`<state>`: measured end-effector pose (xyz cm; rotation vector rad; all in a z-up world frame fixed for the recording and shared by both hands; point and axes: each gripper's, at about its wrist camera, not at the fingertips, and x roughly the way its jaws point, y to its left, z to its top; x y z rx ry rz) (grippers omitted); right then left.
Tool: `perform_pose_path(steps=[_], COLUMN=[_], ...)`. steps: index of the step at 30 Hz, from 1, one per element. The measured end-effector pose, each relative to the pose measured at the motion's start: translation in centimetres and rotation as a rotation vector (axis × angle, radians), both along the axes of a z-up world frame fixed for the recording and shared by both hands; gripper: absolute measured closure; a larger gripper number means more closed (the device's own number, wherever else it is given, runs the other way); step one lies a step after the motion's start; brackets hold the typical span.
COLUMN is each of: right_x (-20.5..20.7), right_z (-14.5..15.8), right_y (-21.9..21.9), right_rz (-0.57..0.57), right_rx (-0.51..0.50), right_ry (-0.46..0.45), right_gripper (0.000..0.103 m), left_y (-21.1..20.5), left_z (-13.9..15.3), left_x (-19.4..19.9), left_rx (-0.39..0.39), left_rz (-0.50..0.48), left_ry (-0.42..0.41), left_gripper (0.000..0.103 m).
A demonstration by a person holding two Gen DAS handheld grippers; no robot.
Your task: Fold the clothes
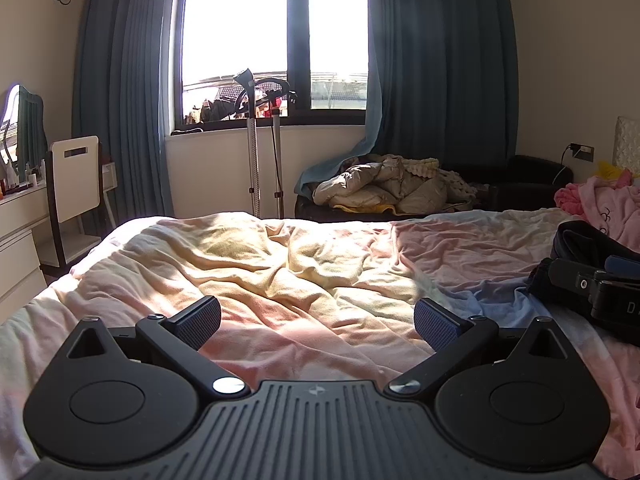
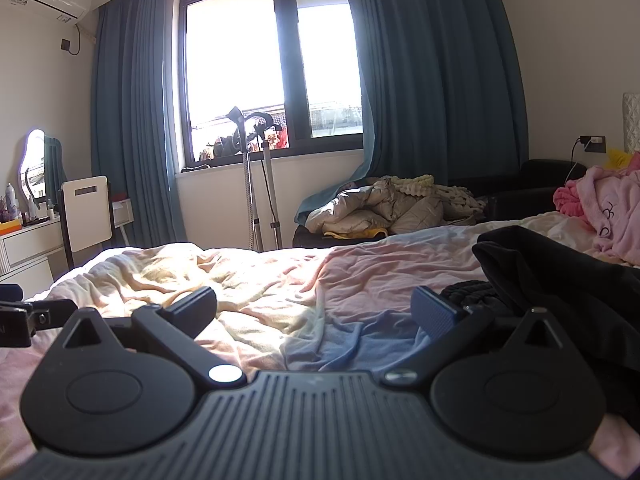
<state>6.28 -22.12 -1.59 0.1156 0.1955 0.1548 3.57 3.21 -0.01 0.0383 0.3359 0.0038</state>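
A black garment (image 2: pixel 560 280) lies crumpled on the bed at the right; it also shows at the right edge of the left wrist view (image 1: pixel 580 244). My right gripper (image 2: pixel 316 312) is open and empty, low over the sheet, with its right finger (image 2: pixel 436 314) just beside the garment's near edge. My left gripper (image 1: pixel 318 322) is open and empty over bare sheet, left of the garment. The right gripper's body (image 1: pixel 600 288) shows in the left wrist view, in front of the garment.
The bed has a rumpled pastel sheet (image 1: pixel 300 264). A pink garment (image 2: pixel 612 208) lies at the far right. A sofa with a padded jacket (image 2: pixel 380 208), a steamer stand (image 2: pixel 256 184), a white chair (image 2: pixel 86 212) and a dresser (image 2: pixel 24 248) stand beyond the bed.
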Motion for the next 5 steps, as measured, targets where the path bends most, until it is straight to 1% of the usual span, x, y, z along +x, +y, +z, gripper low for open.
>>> perform_pose_path(steps=[5], right_x=[0.08], right_z=[0.0], right_y=[-0.03], right_rz=[0.001], right_rx=[0.0], right_ry=[-0.001], right_gripper=[0.0], left_y=[-0.04], left_z=[-0.1], left_x=[-0.04], left_rx=[0.003], left_rz=[-0.002], left_ry=[-0.001], left_gripper=[0.0])
